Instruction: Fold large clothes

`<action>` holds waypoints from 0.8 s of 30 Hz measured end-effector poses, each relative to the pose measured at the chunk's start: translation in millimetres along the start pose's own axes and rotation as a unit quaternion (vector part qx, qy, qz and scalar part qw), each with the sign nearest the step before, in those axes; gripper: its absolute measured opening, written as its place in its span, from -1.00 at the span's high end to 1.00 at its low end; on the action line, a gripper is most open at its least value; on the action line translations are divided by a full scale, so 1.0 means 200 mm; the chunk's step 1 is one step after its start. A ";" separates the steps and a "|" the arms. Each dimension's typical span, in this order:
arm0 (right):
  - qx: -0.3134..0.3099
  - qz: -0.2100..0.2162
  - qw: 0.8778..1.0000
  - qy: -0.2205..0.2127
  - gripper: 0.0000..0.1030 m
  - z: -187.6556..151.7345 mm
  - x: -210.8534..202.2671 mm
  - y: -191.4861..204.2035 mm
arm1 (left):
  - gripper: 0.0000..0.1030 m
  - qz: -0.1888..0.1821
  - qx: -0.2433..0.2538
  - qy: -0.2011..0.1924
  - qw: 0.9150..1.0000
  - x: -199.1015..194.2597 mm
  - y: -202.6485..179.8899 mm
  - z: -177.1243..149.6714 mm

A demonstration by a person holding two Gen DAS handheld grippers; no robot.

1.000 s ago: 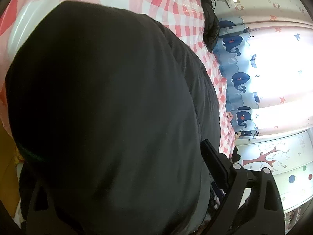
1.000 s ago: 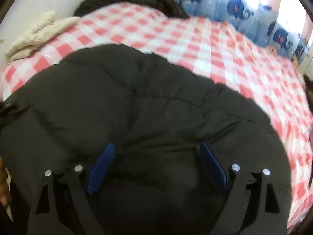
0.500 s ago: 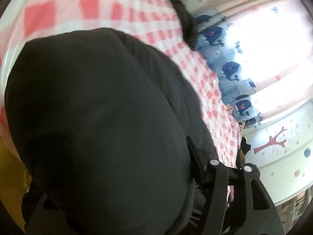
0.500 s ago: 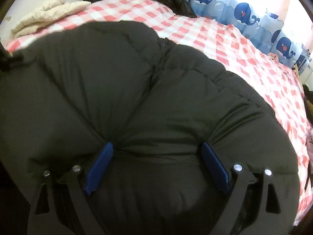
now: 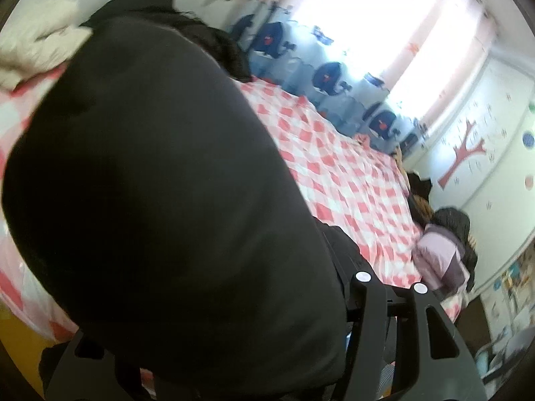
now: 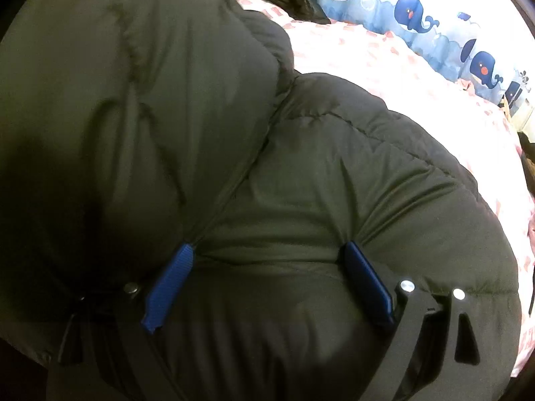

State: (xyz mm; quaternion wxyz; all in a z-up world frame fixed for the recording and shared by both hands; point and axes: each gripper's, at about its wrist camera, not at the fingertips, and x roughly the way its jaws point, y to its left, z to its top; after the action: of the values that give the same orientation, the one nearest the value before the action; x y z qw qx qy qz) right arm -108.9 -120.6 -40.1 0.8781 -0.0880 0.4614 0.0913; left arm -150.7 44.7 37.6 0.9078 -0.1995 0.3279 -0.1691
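A puffy black jacket point(image 5: 150, 167) lies on a bed with a red-and-white check sheet point(image 5: 351, 183). My left gripper point(image 5: 214, 250) is shut on a thick bulge of it and holds that part raised above the bed. Only its right finger point(image 5: 337, 254) shows; the padding hides the other. In the right wrist view the jacket point(image 6: 334, 167) fills most of the frame. My right gripper point(image 6: 267, 247) points down into it, its blue pads point(image 6: 170, 280) set wide and pressed into a fat roll of padding, with creases running from both tips.
A whale-print curtain point(image 5: 327, 77) hangs before a bright window behind the bed. A cream garment point(image 5: 36, 43) and another dark garment point(image 5: 217, 43) lie at the bed's far end. A heap of clothes point(image 5: 441, 257) sits at the right of the bed.
My left gripper closed on the jacket, then rose and rolled with it, so the window swung into view. In the right view a lifted fold came over from the left; that gripper kept still.
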 end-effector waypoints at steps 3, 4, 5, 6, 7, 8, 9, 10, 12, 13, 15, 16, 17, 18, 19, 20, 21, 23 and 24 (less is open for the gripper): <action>-0.012 0.017 1.000 0.019 -0.72 0.00 -0.02 -0.04 | -0.02 -0.004 0.046 0.004 0.999 0.03 -0.14 0.00; -0.016 0.027 0.999 0.025 -0.73 0.01 -0.03 -0.07 | -0.02 -0.006 0.057 0.005 0.998 0.01 -0.17 -0.02; -0.020 0.042 0.998 0.032 -0.75 0.00 -0.06 -0.11 | -0.02 -0.007 0.069 0.007 0.998 0.03 -0.20 -0.02; -0.020 0.054 0.998 0.036 -0.82 -0.01 -0.08 -0.14 | -0.02 -0.010 0.085 0.009 0.996 0.04 -0.25 -0.03; -0.012 0.077 0.996 0.035 -0.86 -0.03 -0.12 -0.20 | -0.02 -0.013 0.095 0.011 0.995 0.05 -0.28 -0.03; -0.002 0.091 0.995 0.033 -0.86 -0.04 -0.14 -0.25 | -0.02 -0.016 0.107 0.013 0.994 0.06 -0.31 -0.04; 0.015 0.107 0.994 0.032 -0.86 -0.06 -0.17 -0.31 | -0.02 -0.019 0.120 0.015 0.992 0.08 -0.35 -0.05; 0.039 0.133 0.990 0.028 -0.86 -0.09 -0.21 -0.40 | -0.02 -0.021 0.132 0.016 0.991 0.06 -0.39 -0.09; 0.086 0.185 0.979 0.018 -0.86 -0.13 -0.26 -0.54 | -0.02 -0.026 0.151 0.023 0.988 0.14 -0.48 -0.10; 0.117 0.212 0.970 0.011 -0.86 -0.16 -0.27 -0.63 | -0.02 -0.030 0.158 0.026 0.987 0.15 -0.50 -0.12; 0.202 0.271 0.941 -0.008 -0.86 -0.23 -0.29 -0.87 | -0.02 -0.036 0.175 0.033 0.983 0.18 -0.57 -0.16; 0.227 0.286 0.931 -0.017 -0.86 -0.25 -0.29 -0.95 | -0.02 -0.041 0.186 0.039 0.981 0.21 -0.61 -0.19; 0.262 0.309 0.914 -0.030 -0.86 -0.28 -0.29 -1.07 | -0.02 -0.046 0.192 0.043 0.979 0.23 -0.64 -0.21; 0.288 0.322 0.901 -0.034 -0.86 -0.30 -0.28 -1.15 | 0.00 -0.052 0.199 0.050 0.977 0.26 -0.68 -0.24; 0.308 0.330 0.892 -0.037 -0.86 -0.32 -0.27 -1.23 | 0.02 -0.056 0.204 0.055 0.976 0.27 -0.70 -0.26; 0.320 0.339 0.884 -0.043 -0.86 -0.34 -0.27 -1.28 | 0.06 -0.061 0.212 0.062 0.973 0.30 -0.73 -0.28; 0.327 0.349 0.877 -0.050 -0.86 -0.34 -0.26 -1.32 | 0.10 -0.064 0.217 0.066 0.972 0.33 -0.76 -0.29; 0.352 0.379 0.853 -0.065 -0.86 -0.37 -0.25 -1.39 | 0.16 -0.077 0.233 0.080 0.966 0.37 -0.81 -0.33; 0.365 0.397 0.839 -0.074 -0.86 -0.39 -0.24 -1.41 | 0.20 -0.082 0.242 0.088 0.963 0.39 -0.84 -0.36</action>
State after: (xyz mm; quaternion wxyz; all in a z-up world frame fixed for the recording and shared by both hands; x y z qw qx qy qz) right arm -129.7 -416.9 -23.9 0.7668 0.4365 0.3902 0.2631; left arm -170.4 -152.5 25.0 0.8796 0.0151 0.3383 -0.3341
